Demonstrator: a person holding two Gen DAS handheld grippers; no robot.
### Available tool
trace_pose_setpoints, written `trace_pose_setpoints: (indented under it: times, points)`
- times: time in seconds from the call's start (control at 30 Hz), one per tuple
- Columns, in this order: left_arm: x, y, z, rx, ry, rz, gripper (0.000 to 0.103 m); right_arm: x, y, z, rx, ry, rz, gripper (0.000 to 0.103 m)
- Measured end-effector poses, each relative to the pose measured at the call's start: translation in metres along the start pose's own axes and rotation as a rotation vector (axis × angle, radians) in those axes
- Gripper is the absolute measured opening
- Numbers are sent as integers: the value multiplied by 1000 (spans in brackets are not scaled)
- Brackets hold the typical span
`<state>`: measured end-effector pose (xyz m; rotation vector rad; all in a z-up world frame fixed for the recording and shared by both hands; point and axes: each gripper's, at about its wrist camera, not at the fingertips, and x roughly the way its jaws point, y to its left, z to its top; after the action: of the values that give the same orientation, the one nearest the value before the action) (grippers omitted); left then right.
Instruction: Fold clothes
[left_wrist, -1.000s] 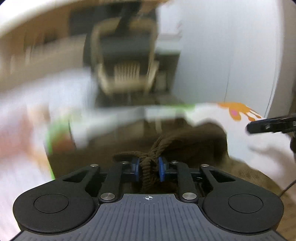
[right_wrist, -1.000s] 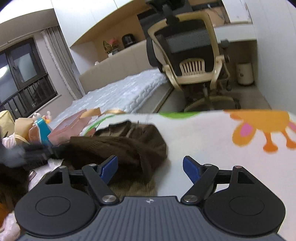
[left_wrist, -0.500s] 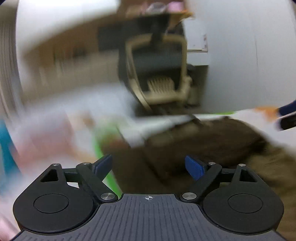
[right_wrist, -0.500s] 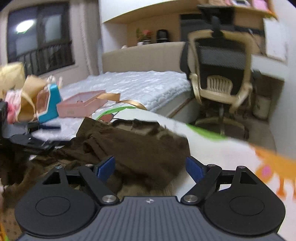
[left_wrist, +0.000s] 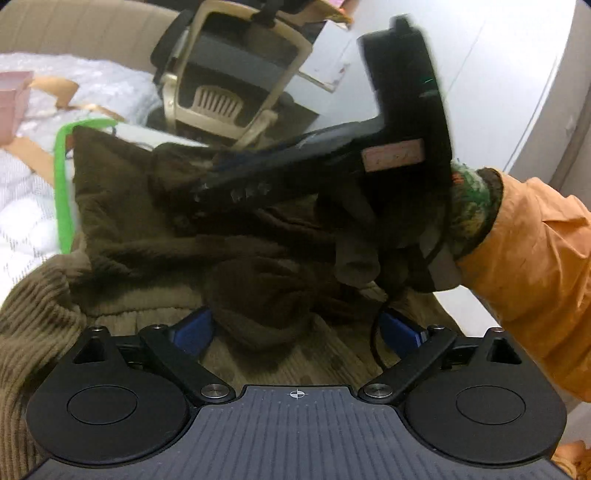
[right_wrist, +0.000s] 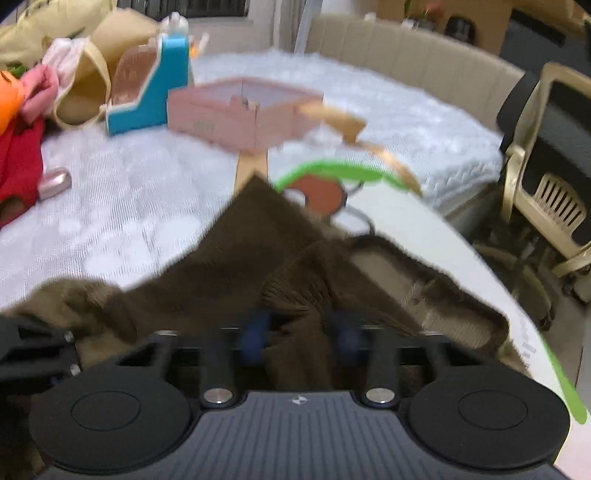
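Observation:
A dark brown knit garment (left_wrist: 155, 229) lies rumpled over a lighter ribbed brown layer (left_wrist: 40, 314) on a white mat with a green outline (left_wrist: 62, 192). My left gripper (left_wrist: 295, 328) stands open just above a fold of the knit, nothing pinched between its blue pads (left_wrist: 192, 328). In the right wrist view, which is blurred, my right gripper (right_wrist: 299, 336) is shut on a bunched ridge of the brown garment (right_wrist: 236, 251). The left wrist view shows the right gripper's black body (left_wrist: 402, 110) reaching leftward across the garment, held by a hand in an orange sleeve (left_wrist: 524, 266).
A beige and black office chair (right_wrist: 554, 166) stands beyond the mat's far edge. On the white quilted bed (right_wrist: 129, 206) sit a pink box (right_wrist: 243, 110), a blue box (right_wrist: 162, 85), tan bags and red cloth (right_wrist: 18, 158). A white wall rises at the right.
My left gripper let go of the twisted brown fabric and opened. My right gripper, open before, swung left and shut on the garment, crossing in front of the left one.

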<state>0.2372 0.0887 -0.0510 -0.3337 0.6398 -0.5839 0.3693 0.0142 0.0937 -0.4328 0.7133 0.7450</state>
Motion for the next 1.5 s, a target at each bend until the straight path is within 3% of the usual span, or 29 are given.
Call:
trace_pose_setpoints:
  times: [0.03, 0.07, 0.23, 0.33, 0.37, 0.43, 0.5, 0.57, 0.63, 0.73, 0.8, 0.9, 1.0, 1.07, 1.1, 1.13, 1.17, 1.23, 1.4, 1.5]
  points:
    - [0, 0, 0, -3, -1, -3, 100, -10, -6, 1, 24, -16, 1, 16]
    - [-1, 0, 0, -4, -1, -4, 100, -19, -13, 1, 49, -33, 1, 15]
    - [-2, -2, -1, -10, -4, -10, 102, -104, -43, 37, 198, -341, -55, 13]
    - [-3, -4, -2, -13, -6, -14, 102, -111, -33, 54, 173, -460, -59, 13]
    - [-3, -4, -2, -14, -7, -15, 102, -101, -27, 57, 173, -449, -20, 13]
    - [-3, -5, -3, -16, -8, -18, 102, -75, -17, 60, 186, -375, 85, 35]
    - [-3, -8, -2, -1, 1, -2, 102, -59, -13, 55, 226, -311, 149, 37]
    - [-2, -12, -1, 17, 13, 21, 102, -73, -20, 45, 251, -333, 160, 40]
    - [-3, -16, 4, 21, 47, 43, 102, -99, -38, 29, 291, -369, 133, 56]
    - [-12, -18, 28, -25, 38, 45, 102, -133, -59, -10, 309, -371, 33, 68]
    - [-16, -15, 53, -68, -7, 68, 102, -142, -69, -43, 329, -329, -35, 68]
    - [-7, -1, 87, -148, -38, 189, 102, -144, -88, -90, 403, -259, -119, 68]
    - [20, 14, 108, -152, -44, 306, 102, -146, -102, -127, 496, -245, -143, 68]
    - [39, 17, 113, -122, -20, 336, 101, -146, -108, -143, 539, -251, -138, 68]
    - [49, 15, 113, -92, -6, 344, 97, -146, -109, -147, 546, -254, -136, 68]
    - [57, 12, 114, -52, 7, 366, 58, -146, -110, -146, 540, -258, -138, 68]
    - [64, 9, 114, -10, 27, 398, 26, -146, -109, -143, 531, -263, -142, 68]
    - [55, 4, 118, 38, 4, 423, 21, -144, -104, -130, 497, -283, -155, 68]
    - [-2, -5, 130, 160, -170, 536, 18, -145, -95, -94, 386, -354, -203, 68]
    - [-5, 12, 117, 149, -98, 551, 29, -123, -91, -77, 361, -339, -168, 68]
